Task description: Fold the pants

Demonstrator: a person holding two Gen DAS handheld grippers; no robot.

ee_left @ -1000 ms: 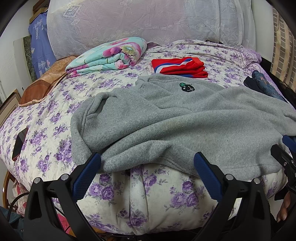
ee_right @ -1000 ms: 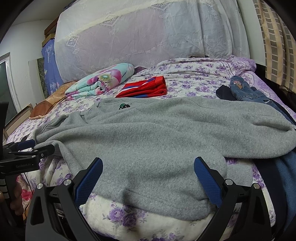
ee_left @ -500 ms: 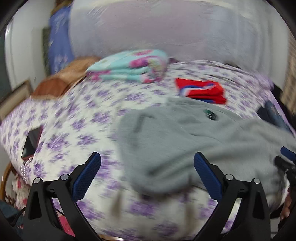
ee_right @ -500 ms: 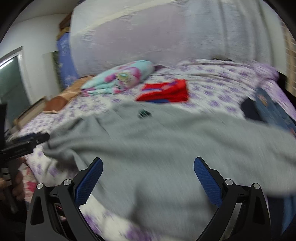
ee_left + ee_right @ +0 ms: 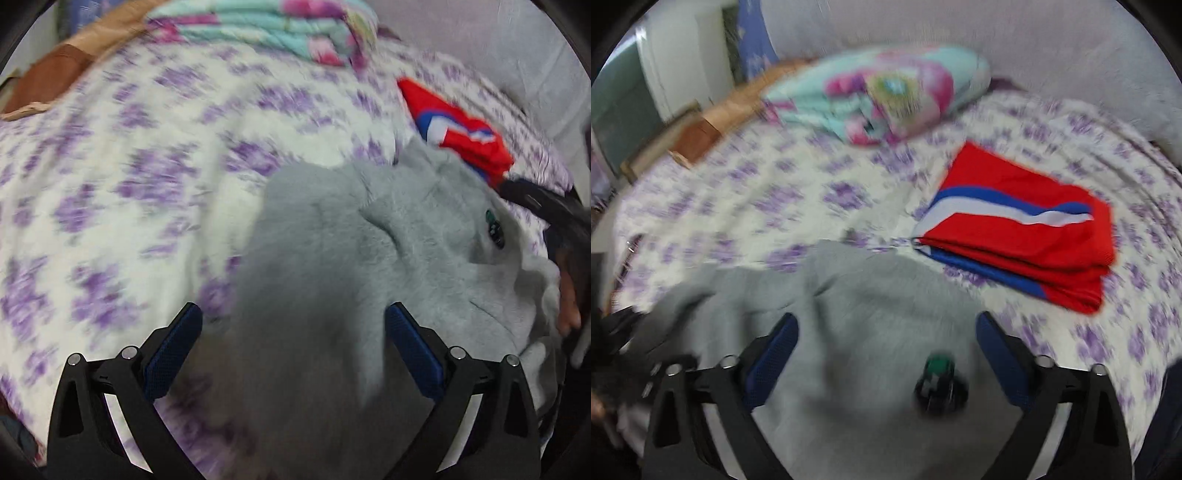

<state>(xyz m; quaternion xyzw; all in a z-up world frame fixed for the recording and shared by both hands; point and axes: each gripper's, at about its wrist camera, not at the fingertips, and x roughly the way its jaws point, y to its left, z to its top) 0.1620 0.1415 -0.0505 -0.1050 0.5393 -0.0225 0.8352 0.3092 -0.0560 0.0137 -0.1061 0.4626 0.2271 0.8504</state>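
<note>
Left gripper (image 5: 293, 343): I am seeing its jaws standing wide apart over the grey fleece pants (image 5: 369, 266), gripping nothing.
Grey fleece pants: they are lying bunched on the bed (image 5: 122, 177), filling the lower middle of both views.
Left wrist view only: I am catching a hand (image 5: 567, 291) and dark rig parts at the right edge, pressed against the grey cloth.
Right gripper (image 5: 886, 350): its jaws are also spread wide, hovering above the green-and-black badge (image 5: 940, 384) on the pants.
Right wrist view only: the badge is showing large between the jaws, and the folded red garment (image 5: 1027, 229) is lying whole just beyond the pants.
Surroundings: a folded floral quilt (image 5: 879, 99) is resting farther back on the bed.
Clarity: both views are blurring.
</note>
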